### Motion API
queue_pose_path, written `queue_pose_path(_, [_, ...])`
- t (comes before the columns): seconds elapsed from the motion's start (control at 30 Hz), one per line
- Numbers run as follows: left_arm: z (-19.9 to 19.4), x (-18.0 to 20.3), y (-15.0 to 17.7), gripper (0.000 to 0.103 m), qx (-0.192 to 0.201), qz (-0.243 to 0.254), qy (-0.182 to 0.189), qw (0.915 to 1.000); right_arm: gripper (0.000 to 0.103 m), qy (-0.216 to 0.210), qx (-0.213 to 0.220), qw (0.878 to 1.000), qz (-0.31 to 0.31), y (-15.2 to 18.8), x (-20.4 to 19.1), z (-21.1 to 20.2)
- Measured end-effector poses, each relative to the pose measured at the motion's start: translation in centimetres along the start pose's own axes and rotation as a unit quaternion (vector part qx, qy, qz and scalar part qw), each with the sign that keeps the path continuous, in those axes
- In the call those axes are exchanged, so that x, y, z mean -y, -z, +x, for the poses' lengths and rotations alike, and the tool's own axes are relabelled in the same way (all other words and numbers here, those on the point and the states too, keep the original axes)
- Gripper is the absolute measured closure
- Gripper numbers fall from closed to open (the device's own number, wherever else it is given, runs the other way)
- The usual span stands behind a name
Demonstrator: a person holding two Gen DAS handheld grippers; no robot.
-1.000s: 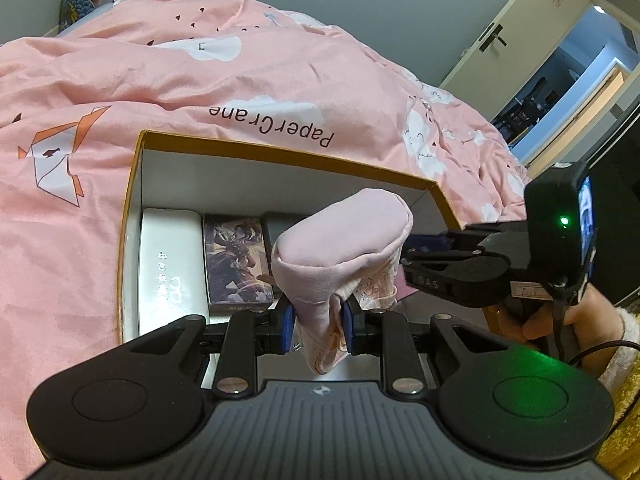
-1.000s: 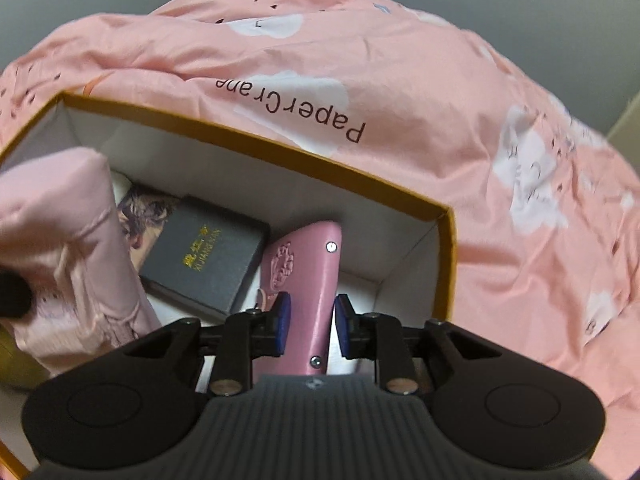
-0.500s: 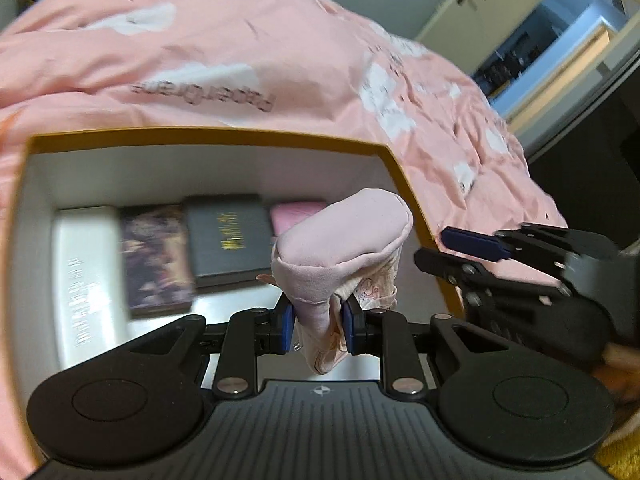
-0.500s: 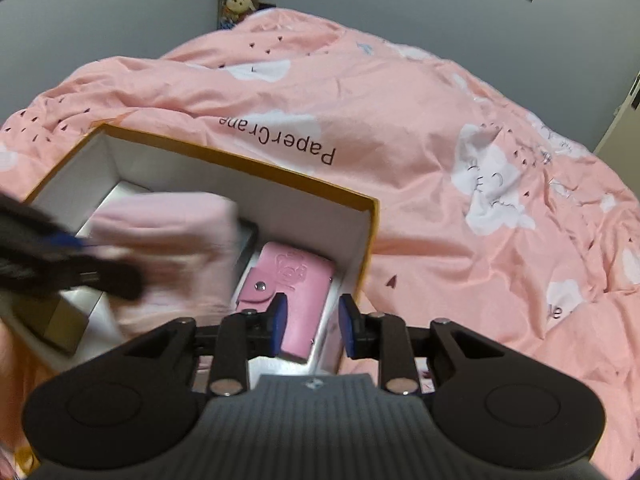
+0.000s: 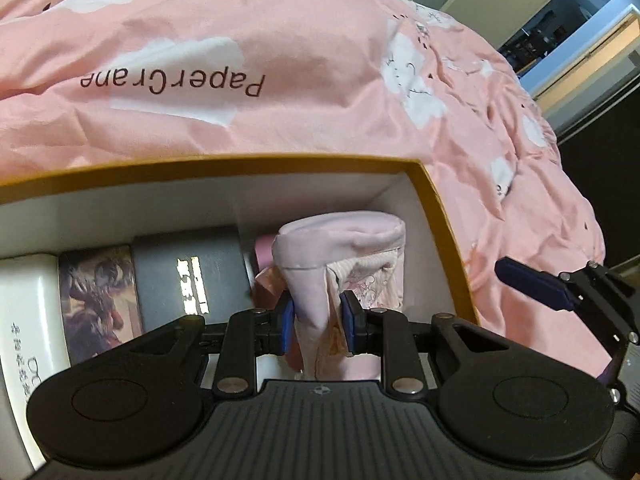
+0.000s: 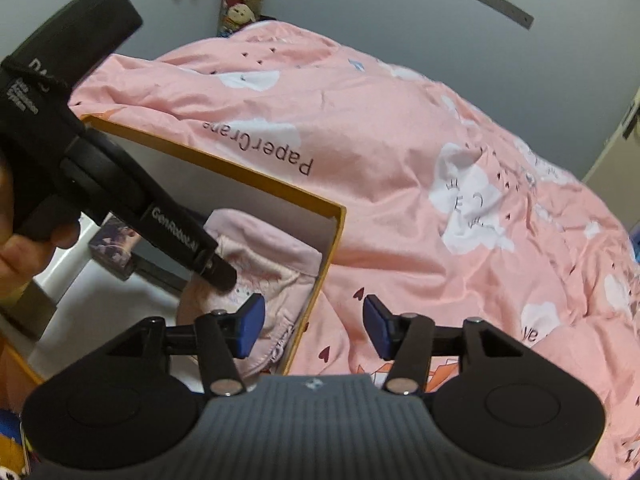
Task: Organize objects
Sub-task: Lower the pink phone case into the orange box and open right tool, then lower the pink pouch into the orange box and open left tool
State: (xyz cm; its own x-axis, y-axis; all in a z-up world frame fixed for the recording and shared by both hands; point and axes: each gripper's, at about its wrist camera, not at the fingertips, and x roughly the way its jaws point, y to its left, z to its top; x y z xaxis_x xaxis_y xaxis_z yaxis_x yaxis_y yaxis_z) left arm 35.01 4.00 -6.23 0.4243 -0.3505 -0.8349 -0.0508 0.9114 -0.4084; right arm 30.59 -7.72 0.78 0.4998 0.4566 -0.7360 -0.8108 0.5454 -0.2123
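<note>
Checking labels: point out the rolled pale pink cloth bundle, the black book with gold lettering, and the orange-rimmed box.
Rolled pale pink cloth bundle (image 5: 340, 240), left wrist view, upper fold.
Black book with gold lettering (image 5: 168, 276), left wrist view, cover.
Orange-rimmed box (image 5: 444, 236), left wrist view, right rim.

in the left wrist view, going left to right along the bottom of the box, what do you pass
white case → illustrated card box → black box with gold lettering → rolled pink cloth bundle held in the left gripper → orange box wall
</note>
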Motion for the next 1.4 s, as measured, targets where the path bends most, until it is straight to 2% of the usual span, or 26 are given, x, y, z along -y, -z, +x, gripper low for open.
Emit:
queue_pose_path(0.13, [0.5, 0.3, -0.1, 0.073, 0.009, 0.009, -0.024, 0.9996, 0.046, 0.004, -0.017, 1.0, 0.021, -0.1, 0.4, 1.9])
queue_pose_path(0.3, [1.4, 0.3, -0.2, 0.066, 0.024, 0.013, -0.077, 0.9966, 0.046, 0.008, -0.026, 0.999, 0.034, 0.1, 0.6, 3.0])
queue_pose_path(0.43, [0.7, 0.5, 0.1, 0.065, 0.041, 0.02, -0.078, 0.996, 0.046, 0.011, -0.017, 0.999, 0.032, 0.2, 0.7, 2.1])
queue_pose_path(0.53, [-1.3, 1.0, 1.0, 0.063, 0.07, 0.037, -0.074, 0.9941, 0.046, 0.004, 0.0, 1.0, 0.03, 0.2, 0.7, 0.5])
queue_pose_path(0.63, [-4.0, 1.4, 2.7, 0.056, 0.105, 0.051, -0.077, 0.9902, 0.047, -0.018, 0.01, 0.999, 0.033, 0.1, 0.2, -1.1])
queue_pose_path(0.67, [-4.8, 1.5, 3.3, 0.055, 0.115, 0.053, -0.081, 0.9886, 0.051, -0.031, 0.01, 0.999, 0.037, 0.1, 0.0, -1.5])
queue_pose_path(0.7, [-5.5, 1.7, 3.8, 0.055, 0.125, 0.053, -0.085, 0.9872, 0.061, -0.048, 0.006, 0.998, 0.041, 0.0, -0.2, -1.8])
queue_pose_path(0.73, [-6.3, 1.7, 4.5, 0.055, 0.138, 0.052, -0.088, 0.9852, 0.065, -0.064, 0.001, 0.997, 0.047, 0.1, -0.6, -2.1])
queue_pose_path(0.9, [-9.9, 2.1, 8.1, 0.055, 0.194, 0.05, -0.088, 0.9757, 0.075, -0.126, -0.038, 0.99, 0.054, 0.5, -3.0, -1.7])
queue_pose_path(1.0, [-11.0, 2.5, 10.1, 0.053, 0.215, 0.055, -0.122, 0.9673, 0.08, -0.147, -0.082, 0.984, 0.061, 1.0, -4.2, -0.3])
queue_pose_path(1.07, [-11.3, 2.5, 11.1, 0.052, 0.217, 0.057, -0.135, 0.9651, 0.08, -0.14, -0.103, 0.983, 0.056, 1.2, -5.1, 0.6])
queue_pose_path(1.17, [-11.8, 1.8, 12.4, 0.052, 0.217, 0.041, -0.123, 0.9675, 0.081, -0.127, -0.121, 0.983, 0.054, 1.5, -5.7, 1.7])
queue_pose_path(1.4, [-13.1, 0.8, 14.4, 0.053, 0.228, 0.035, -0.117, 0.9658, 0.087, -0.078, -0.112, 0.989, 0.061, 1.0, -5.4, 3.3])
